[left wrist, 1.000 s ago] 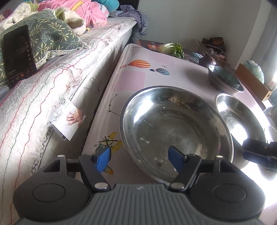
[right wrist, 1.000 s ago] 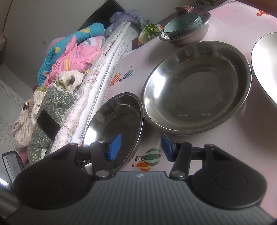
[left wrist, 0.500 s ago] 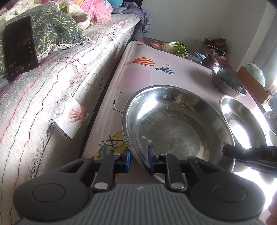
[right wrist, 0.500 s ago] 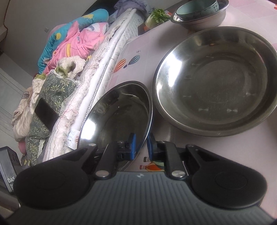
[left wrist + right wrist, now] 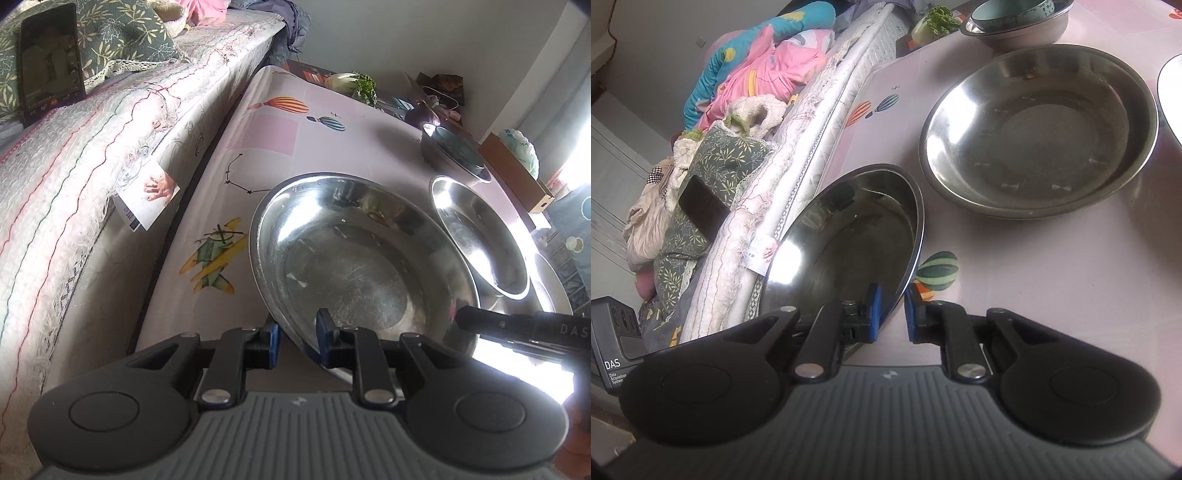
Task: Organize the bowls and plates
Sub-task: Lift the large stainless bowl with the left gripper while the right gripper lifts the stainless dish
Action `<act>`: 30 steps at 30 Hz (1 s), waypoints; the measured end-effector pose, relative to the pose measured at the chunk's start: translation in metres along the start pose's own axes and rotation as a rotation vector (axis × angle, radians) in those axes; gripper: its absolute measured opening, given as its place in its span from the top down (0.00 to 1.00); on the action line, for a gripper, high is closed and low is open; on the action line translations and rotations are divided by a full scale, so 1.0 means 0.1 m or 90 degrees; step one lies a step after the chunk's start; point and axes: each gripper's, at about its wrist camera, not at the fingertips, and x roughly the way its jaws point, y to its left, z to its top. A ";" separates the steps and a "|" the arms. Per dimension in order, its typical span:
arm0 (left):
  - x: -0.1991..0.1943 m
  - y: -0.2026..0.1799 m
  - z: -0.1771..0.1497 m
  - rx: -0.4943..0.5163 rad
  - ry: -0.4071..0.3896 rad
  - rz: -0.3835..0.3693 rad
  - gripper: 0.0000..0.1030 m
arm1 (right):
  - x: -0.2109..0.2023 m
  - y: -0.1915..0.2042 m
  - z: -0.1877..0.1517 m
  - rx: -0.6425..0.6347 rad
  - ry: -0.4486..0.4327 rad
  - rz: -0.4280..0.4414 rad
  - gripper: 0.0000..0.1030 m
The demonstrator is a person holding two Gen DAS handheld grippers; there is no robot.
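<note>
The left hand-held gripper (image 5: 297, 341) pinches the near rim of the large steel bowl (image 5: 354, 266), which sits tilted just ahead of it on the desk (image 5: 258, 155); the right hand-held gripper (image 5: 892, 314) pinches the near edge of a smaller steel bowl (image 5: 846, 240), tipped up with its far side toward the bed (image 5: 820, 122). Both grips catch only a thin, slick lip, so a bowl could pivot or slide out if lifted quickly; the smaller bowl, just left of the second large bowl (image 5: 1041, 129), could knock it when swung across; a bowl stack (image 5: 1015, 22) stands far ahead.
</note>
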 end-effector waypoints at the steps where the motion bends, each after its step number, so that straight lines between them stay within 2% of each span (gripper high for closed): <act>1: -0.03 0.00 -0.03 0.002 0.004 -0.003 0.79 | -0.03 0.00 -0.03 0.000 0.003 0.001 0.87; 9: -0.13 0.00 -0.22 0.005 0.027 -0.028 0.78 | -0.20 -0.08 -0.19 0.005 0.018 0.005 0.85; 12: -0.16 0.02 -0.21 0.001 0.016 -0.017 0.72 | -0.21 -0.08 -0.18 0.004 0.011 -0.003 0.85; 14: -0.17 0.05 -0.17 -0.005 0.005 -0.011 0.63 | -0.21 -0.08 -0.16 0.000 0.005 -0.007 0.84; 21: -0.15 0.10 -0.05 -0.014 -0.024 0.011 0.56 | -0.20 -0.10 -0.09 0.002 -0.010 -0.016 0.83; 30: -0.07 0.06 0.03 -0.007 -0.026 0.019 0.52 | -0.16 -0.10 -0.03 0.002 -0.015 -0.020 0.80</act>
